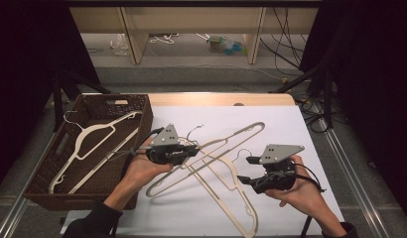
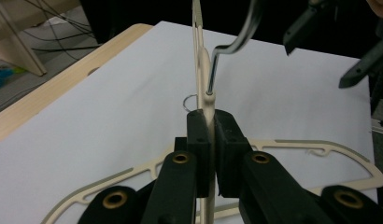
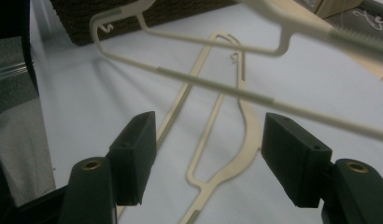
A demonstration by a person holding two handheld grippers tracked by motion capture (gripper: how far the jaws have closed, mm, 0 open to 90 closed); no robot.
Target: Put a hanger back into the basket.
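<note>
My left gripper hovers over the white sheet, shut on the neck of a cream hanger, which hangs tilted above the table. In the left gripper view the jaws pinch this hanger just below its metal hook. A second cream hanger lies flat on the sheet beneath it. My right gripper is held to the right, open, nothing between its pads. In the right gripper view its gripper points over the flat hanger, while the raised hanger crosses above.
A brown wicker basket stands at the table's left with a third cream hanger lying inside. The white sheet covers the table; a wooden edge runs along the back. Shelves and cables sit on the floor beyond.
</note>
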